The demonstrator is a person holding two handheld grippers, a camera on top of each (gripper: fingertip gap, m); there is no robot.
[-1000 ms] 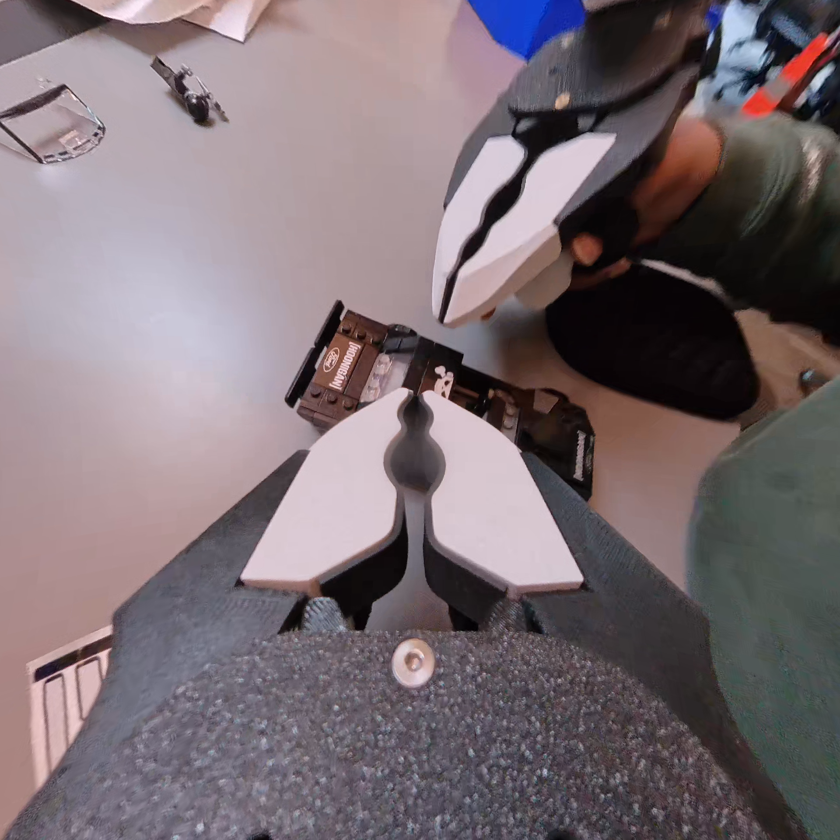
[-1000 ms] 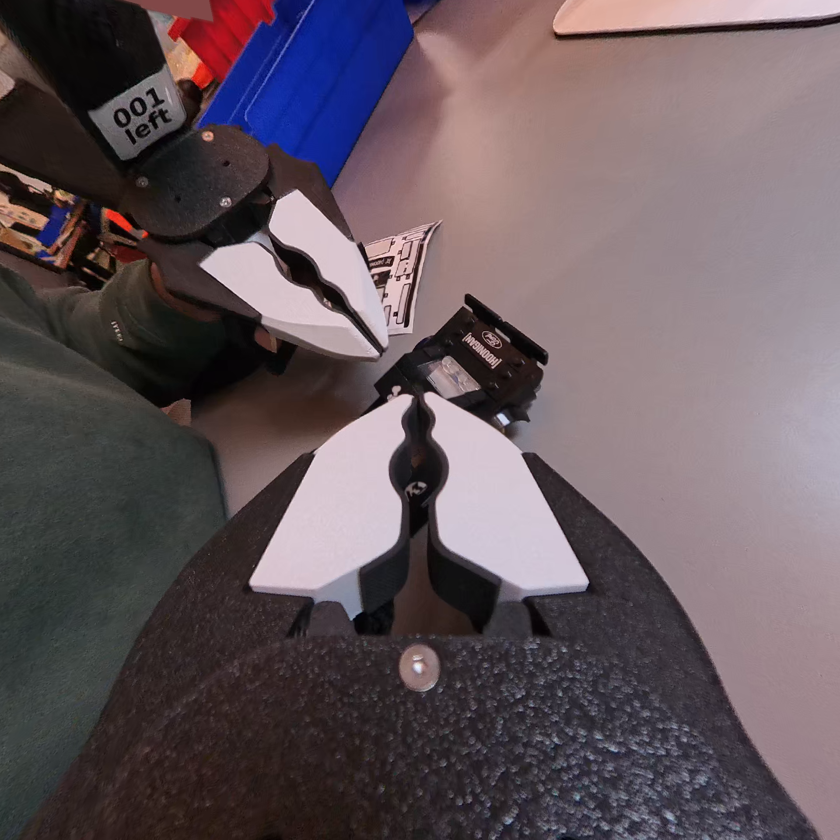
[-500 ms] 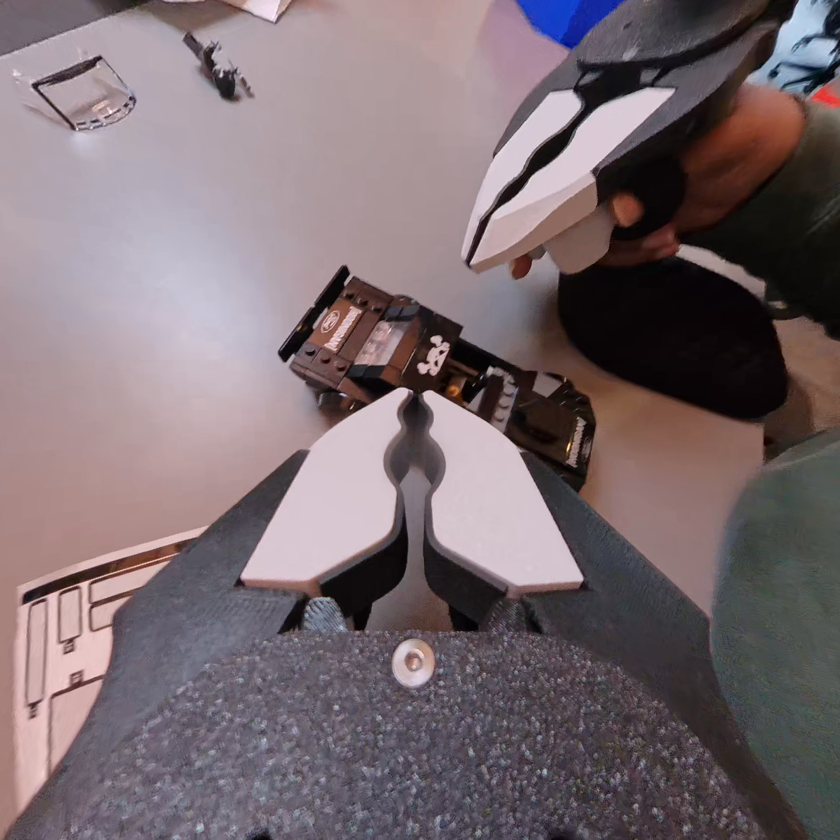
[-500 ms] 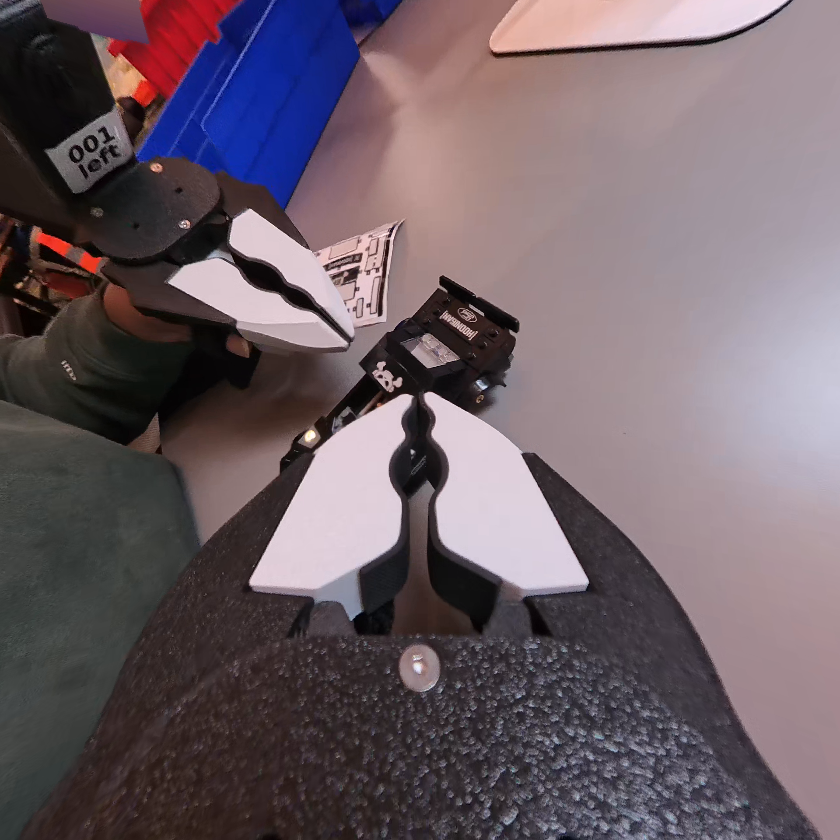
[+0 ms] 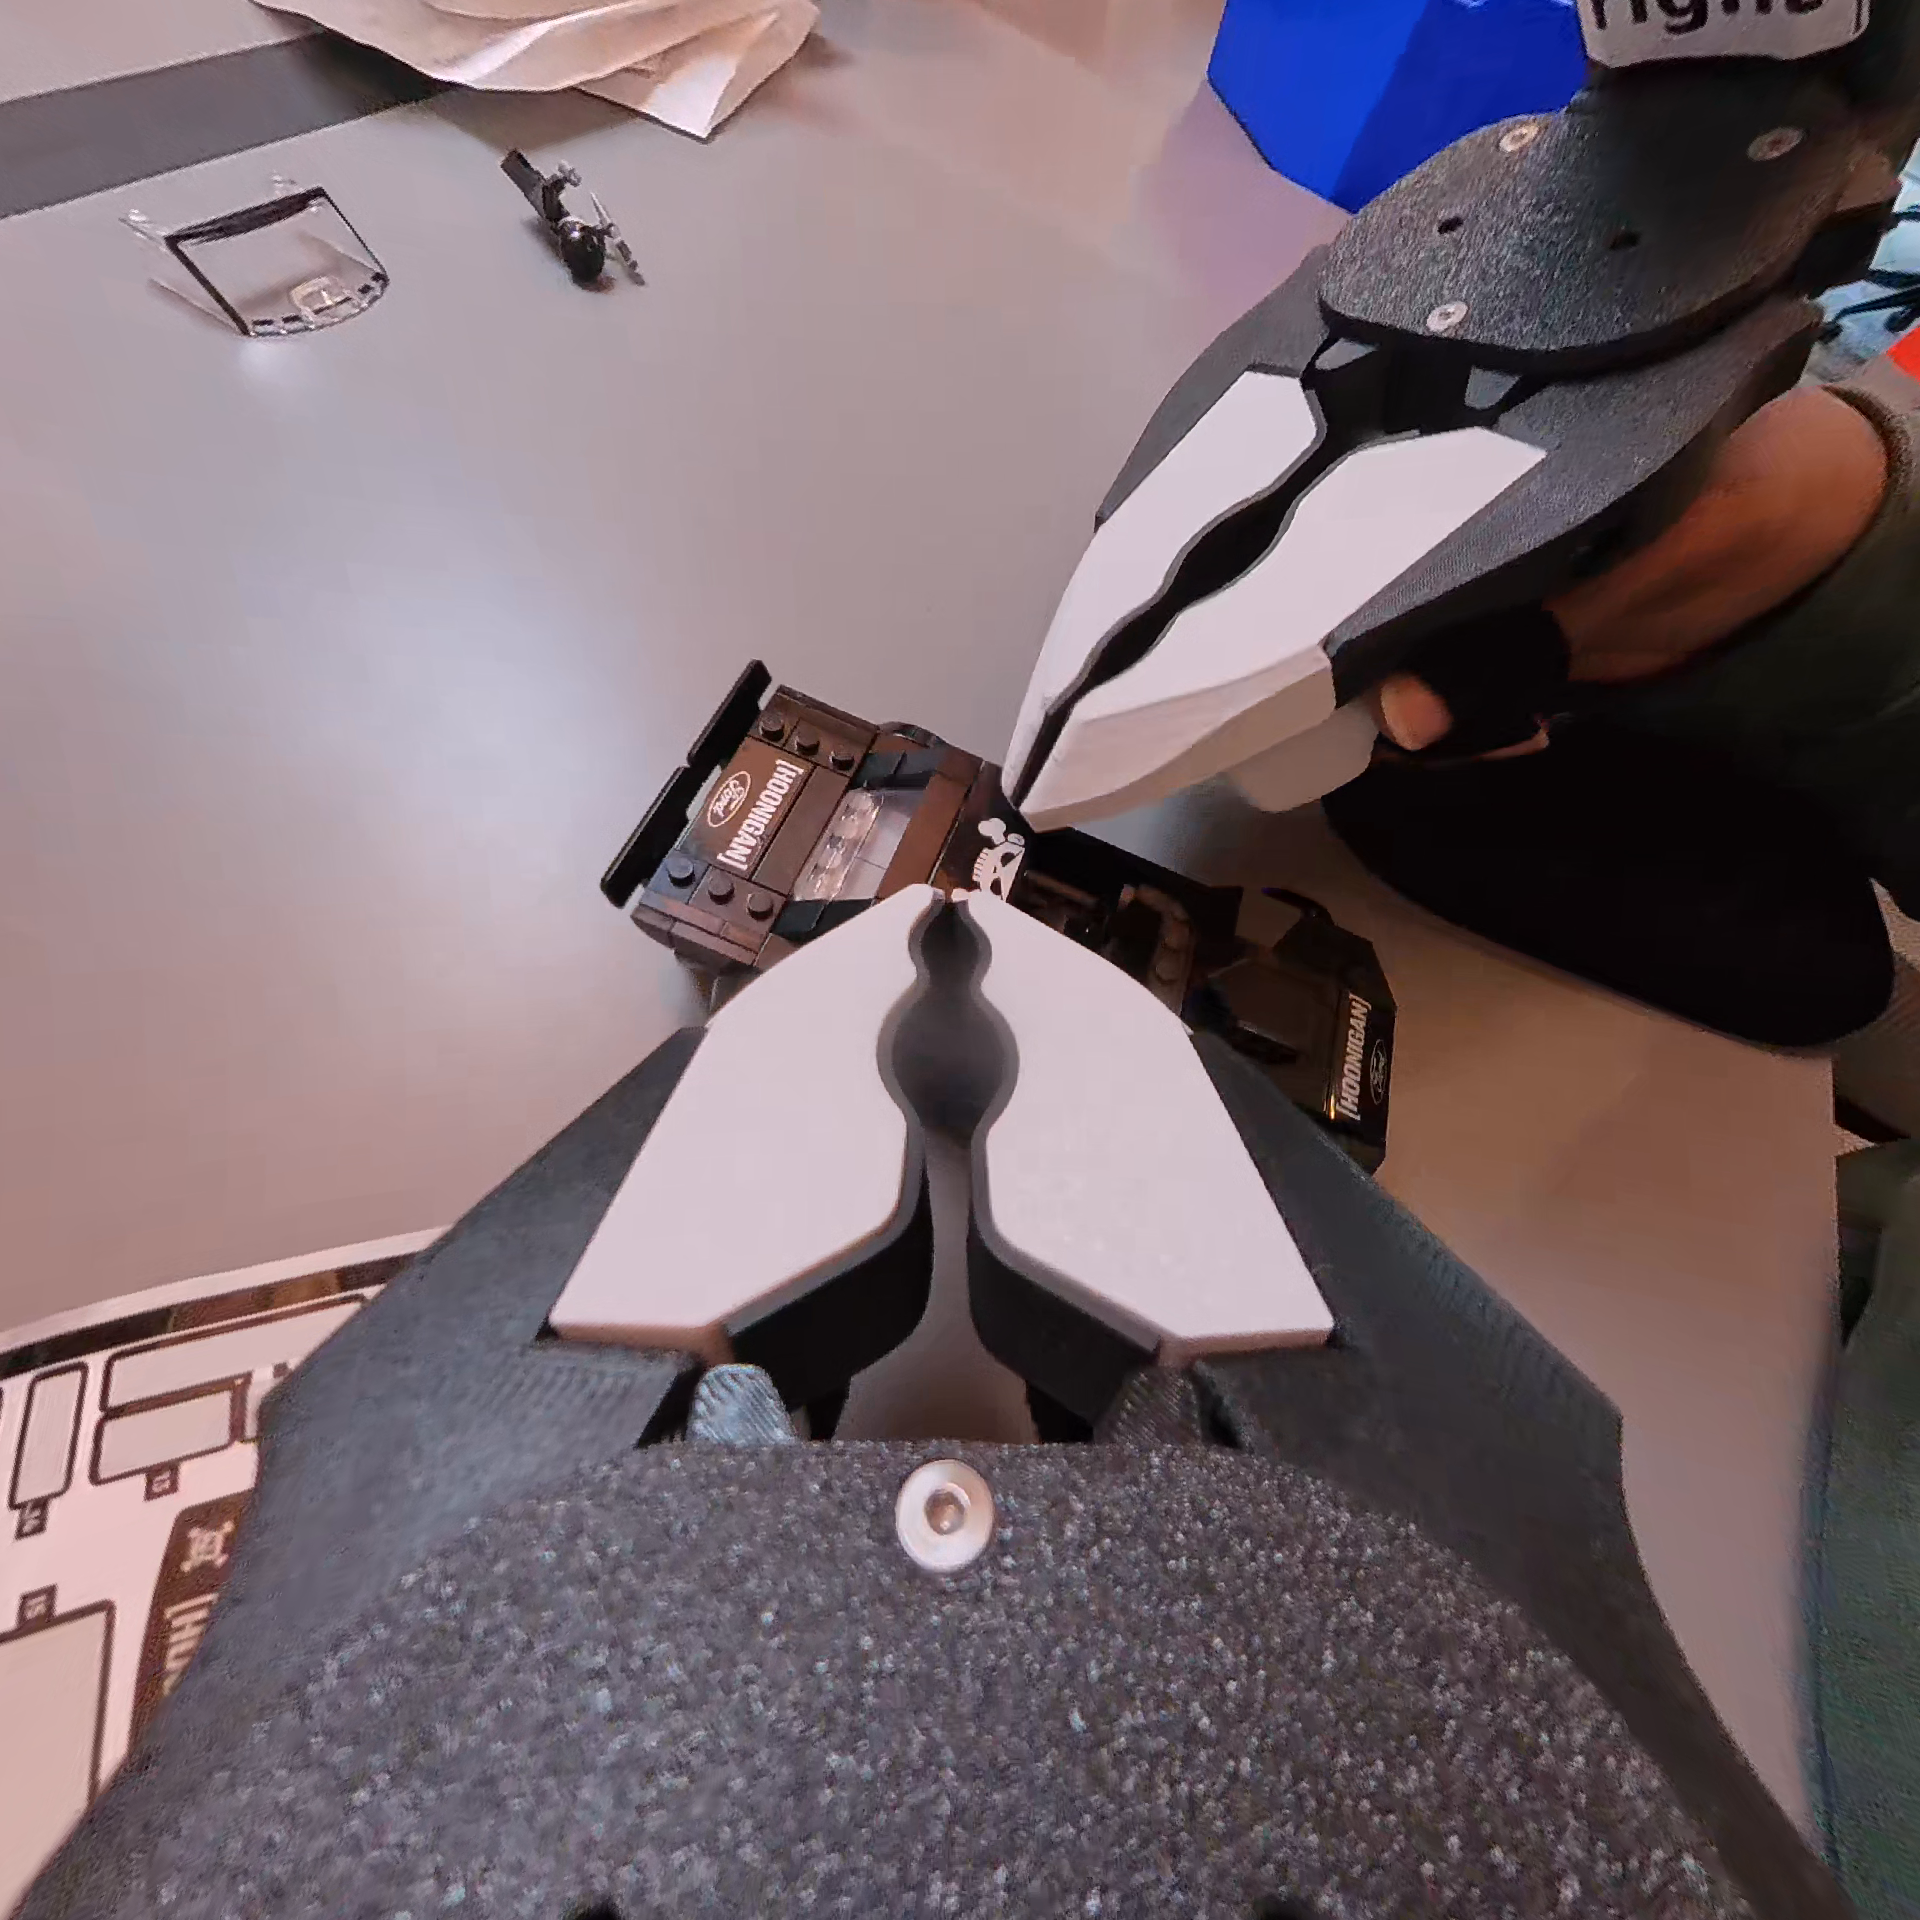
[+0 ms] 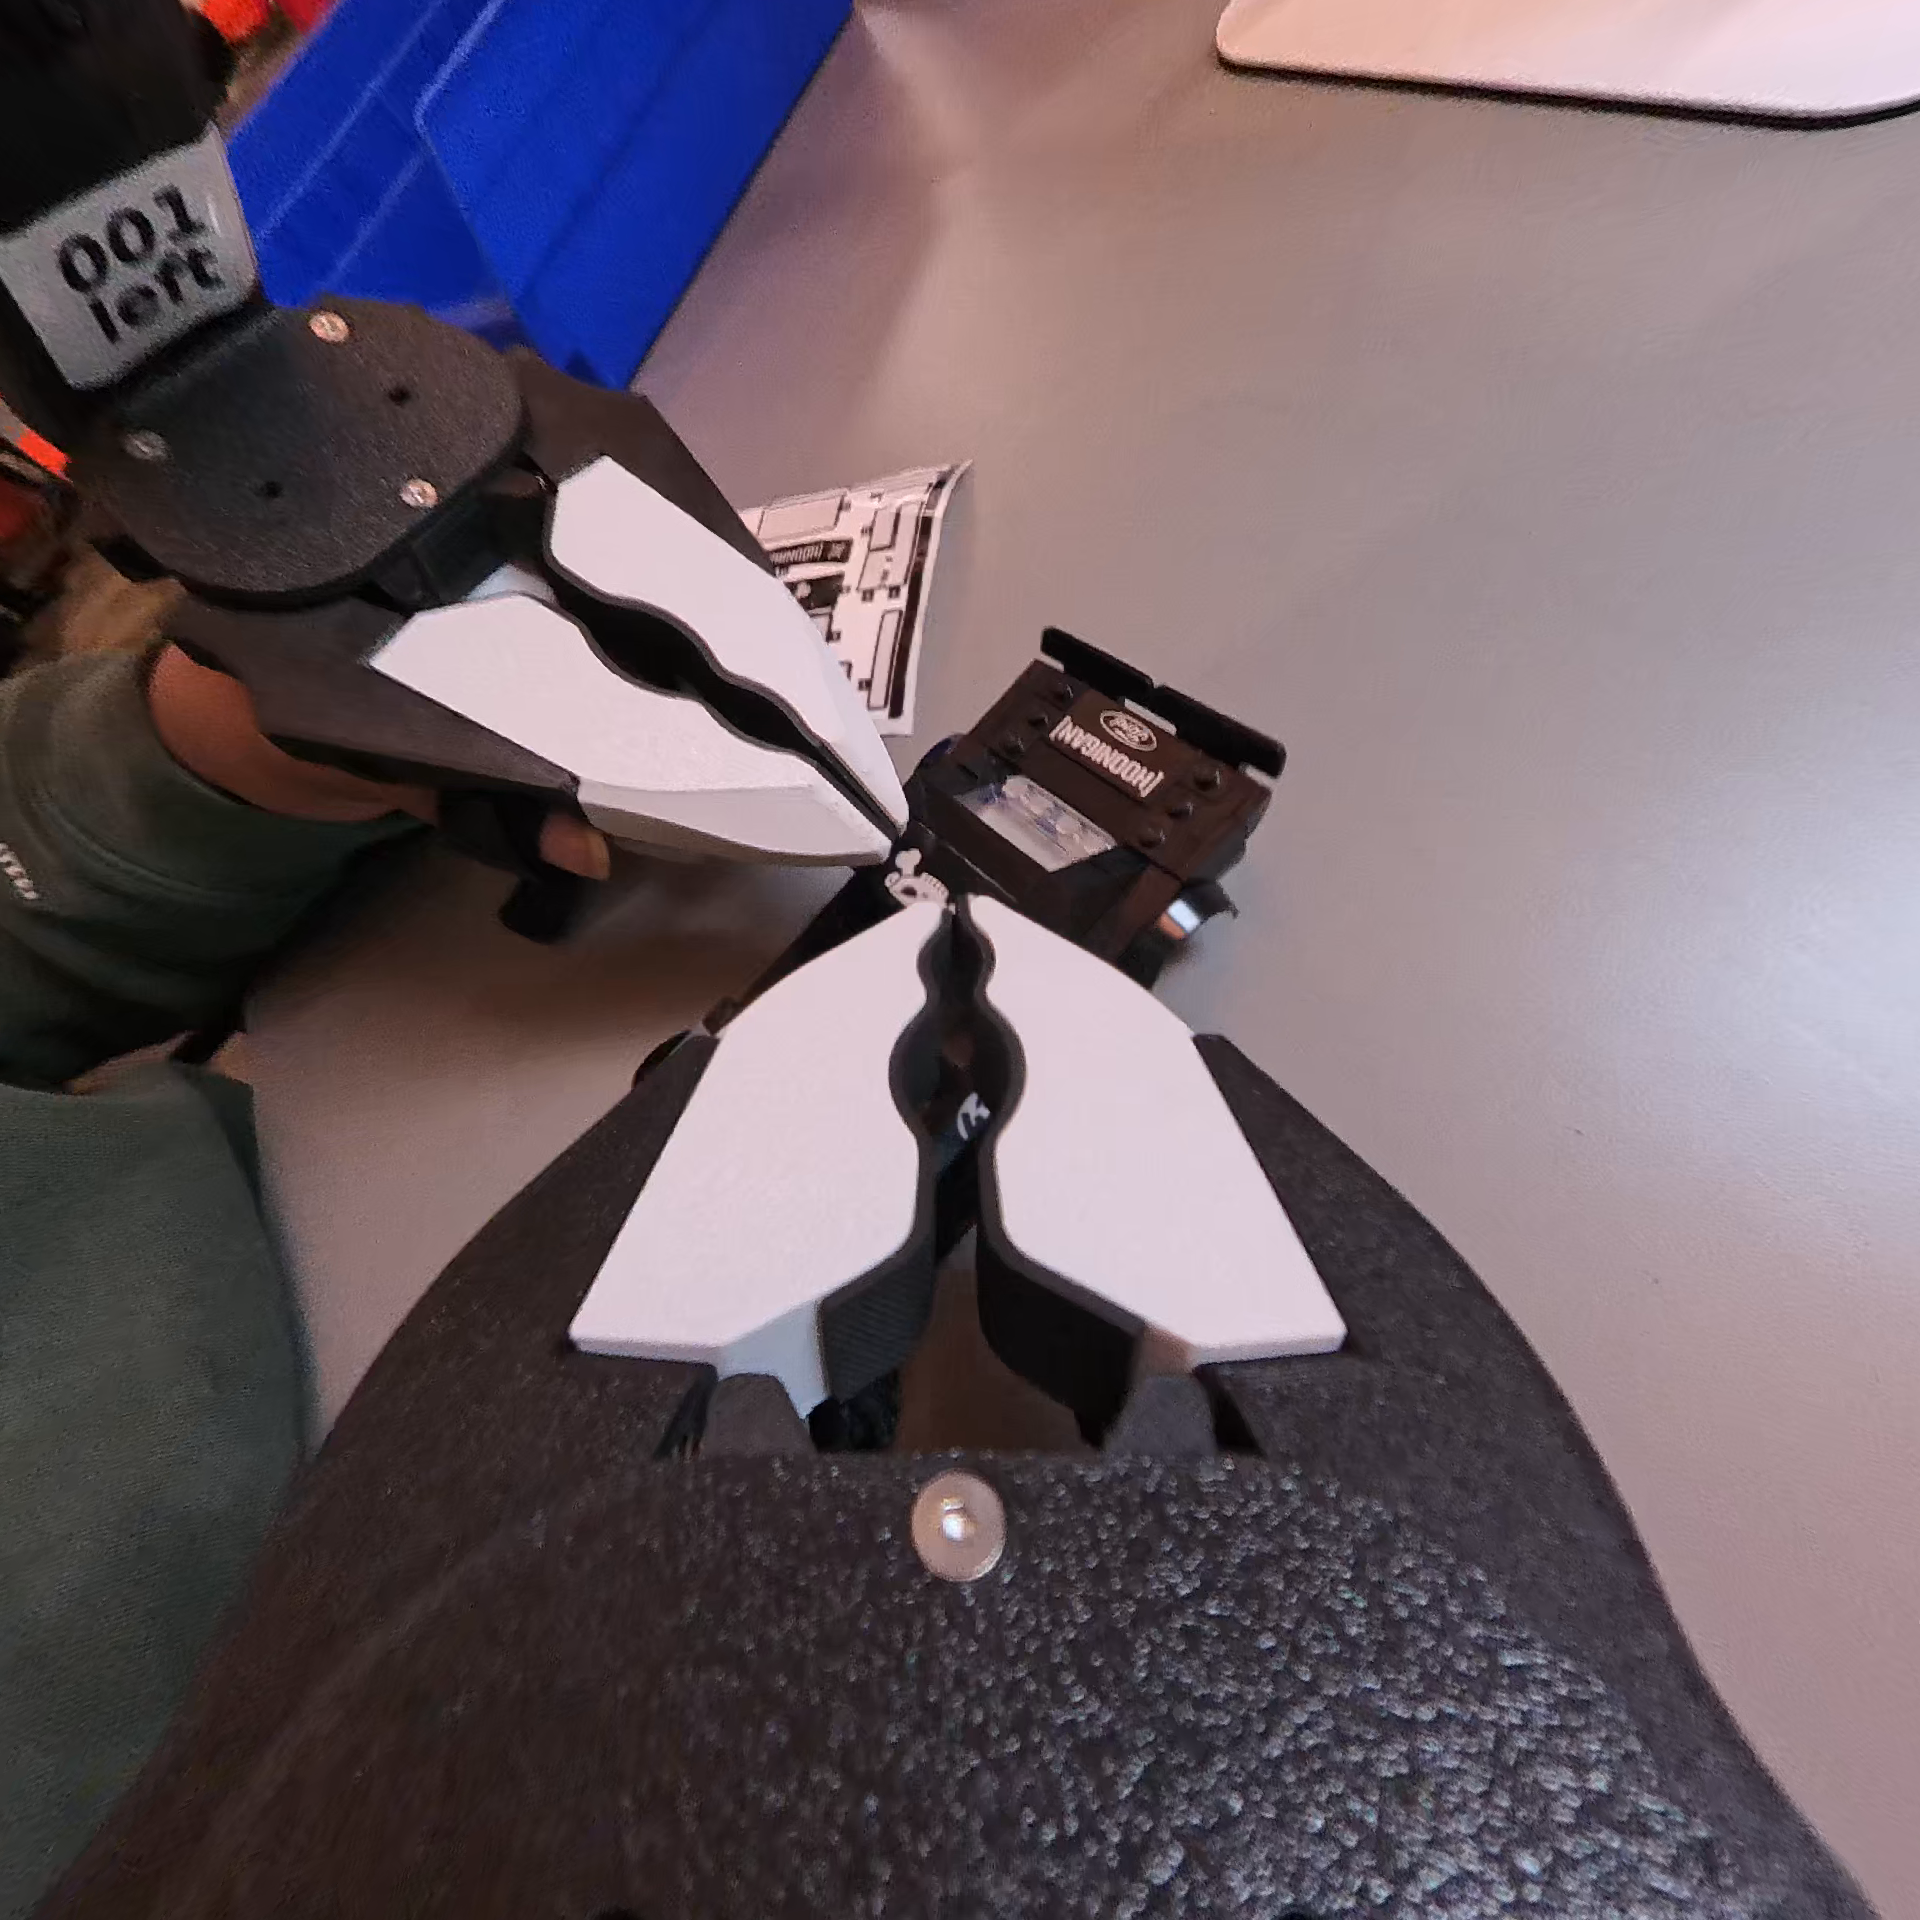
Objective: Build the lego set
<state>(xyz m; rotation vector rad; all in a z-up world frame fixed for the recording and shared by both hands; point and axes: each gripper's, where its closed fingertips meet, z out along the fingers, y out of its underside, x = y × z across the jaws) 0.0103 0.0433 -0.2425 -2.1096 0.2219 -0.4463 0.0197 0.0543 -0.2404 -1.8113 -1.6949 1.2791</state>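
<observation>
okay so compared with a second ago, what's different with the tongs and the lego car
Both tongs came down onto the black lego car: the right tongs and the left tongs now meet tip to tip at its roof. Both stayed shut and empty. The car, clear windshield piece and sticker sheet stayed on the table.

The black brick-built lego car [image 5: 831,831] sits on the grey desk [image 5: 416,582], near the edge closest to the person. In the left wrist view, the left gripper [image 5: 951,902] is above the car's near side, and the right gripper [image 5: 1023,795] reaches in from the right, tips over the car's roof. The printed white sticker sheet [image 5: 94,1475] lies left of the car, at the near edge. Farther back left lie a clear curved windscreen piece [image 5: 270,265] and a small black loose part [image 5: 582,223], with crumpled white paper [image 5: 561,42] behind them. A blue plastic bin [image 5: 1382,94] stands at the back right.
</observation>
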